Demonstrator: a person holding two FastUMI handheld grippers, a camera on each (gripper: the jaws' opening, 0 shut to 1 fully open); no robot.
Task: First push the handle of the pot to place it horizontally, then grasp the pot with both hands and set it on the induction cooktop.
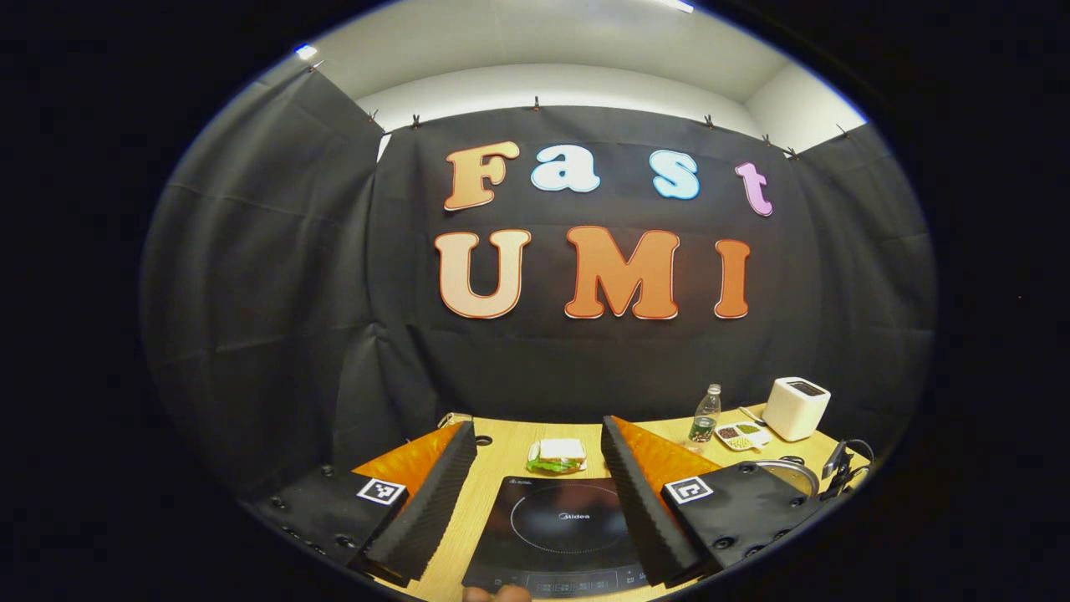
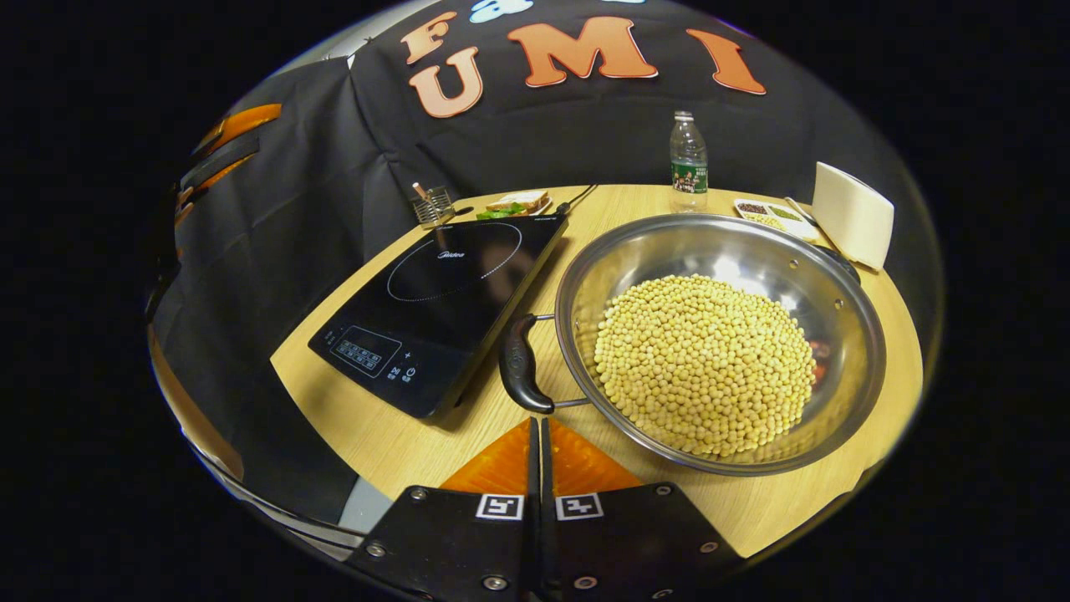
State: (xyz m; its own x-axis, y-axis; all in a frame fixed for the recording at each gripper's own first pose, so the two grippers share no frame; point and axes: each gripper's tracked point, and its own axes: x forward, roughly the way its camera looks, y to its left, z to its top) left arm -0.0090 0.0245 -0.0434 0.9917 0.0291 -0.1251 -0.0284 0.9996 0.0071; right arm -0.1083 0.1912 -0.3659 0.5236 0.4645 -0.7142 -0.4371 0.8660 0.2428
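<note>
The steel pot (image 2: 720,343) sits in the centre-right of the right gripper view, resting on the wooden table (image 2: 393,443) and heaped with pale yellow soybeans (image 2: 706,364). Its near black handle (image 2: 520,365) is at the pot's left side, a short curved grip on two wire arms; the grip's long axis runs nearly up and down the frame, tilted a little, and it lies just beside the cooktop's lower right edge. A second handle (image 2: 838,261) shows at the pot's far upper right rim, so the line between the two handles runs from lower left to upper right.

The induction cooktop (image 2: 443,309) lies left of the pot, a black slab set diagonally, control panel toward the lower left. In the left gripper view the same cooktop (image 1: 556,531) is at bottom centre and a sliver of the pot's rim (image 1: 790,470) shows at lower right.

The right gripper (image 2: 539,443) is at the bottom centre of its own view, fingers pressed together with nothing between them, tips just below the near handle. The left gripper (image 1: 539,493) has its fingers spread wide above the cooktop, holding nothing.

Toward the back of the table stand a sandwich (image 2: 514,203), a water bottle (image 2: 689,163), a divided dish of spices (image 2: 773,214) and a white toaster (image 2: 853,214).
</note>
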